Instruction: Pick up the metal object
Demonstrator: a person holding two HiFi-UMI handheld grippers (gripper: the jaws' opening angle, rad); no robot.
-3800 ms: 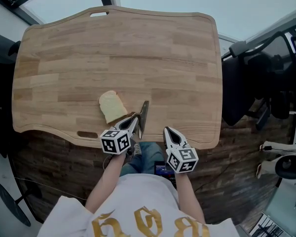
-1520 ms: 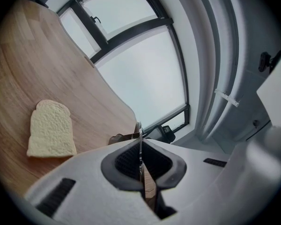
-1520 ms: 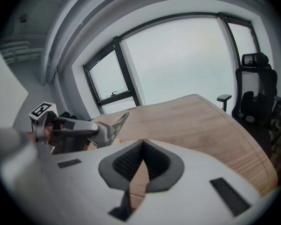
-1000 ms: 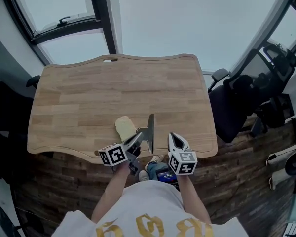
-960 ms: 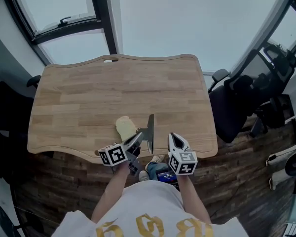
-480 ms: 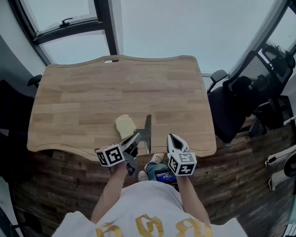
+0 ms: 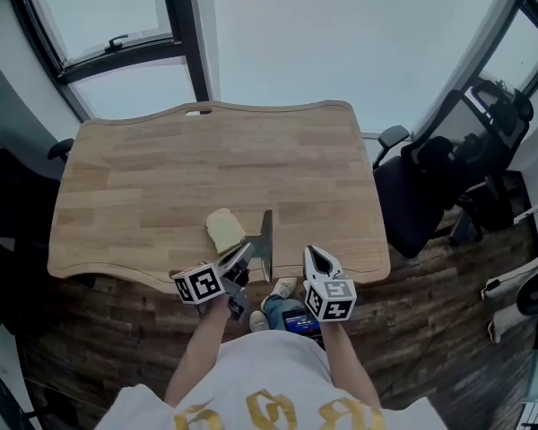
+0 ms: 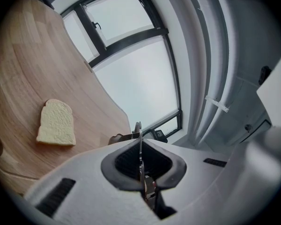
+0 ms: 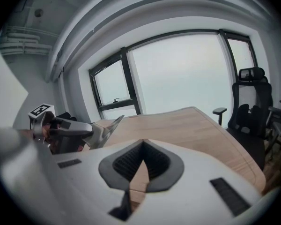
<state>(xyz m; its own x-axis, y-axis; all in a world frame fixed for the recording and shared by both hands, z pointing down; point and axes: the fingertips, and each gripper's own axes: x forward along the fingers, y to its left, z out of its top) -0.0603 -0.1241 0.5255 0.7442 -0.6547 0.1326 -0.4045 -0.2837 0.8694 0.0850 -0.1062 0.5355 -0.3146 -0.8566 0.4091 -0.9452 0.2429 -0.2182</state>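
Note:
The metal object (image 7: 266, 245), a flat grey blade, is held in my left gripper (image 7: 239, 260) over the near edge of the wooden table (image 7: 161, 168). In the left gripper view the blade (image 8: 140, 142) shows edge-on, pinched between the dark pads. A slice of bread (image 7: 224, 230) lies on the table just left of the blade, and it is also in the left gripper view (image 8: 56, 123). My right gripper (image 7: 312, 254) hovers beside it at the table edge, shut with nothing in it. The right gripper view shows the left gripper (image 9: 61, 128) with the blade (image 9: 108, 127).
A black office chair (image 7: 430, 186) stands off the table's right side, also seen as a chair (image 9: 248, 102) in the right gripper view. Windows (image 7: 117, 34) lie beyond the far edge. The table's near edge has a slot handle, and dark wood floor (image 7: 90, 330) lies below.
Since the earliest frame the head view has pulled back and the table looks smaller. Over the last second the left gripper and the blade drifted slightly towards me; the bread stayed put.

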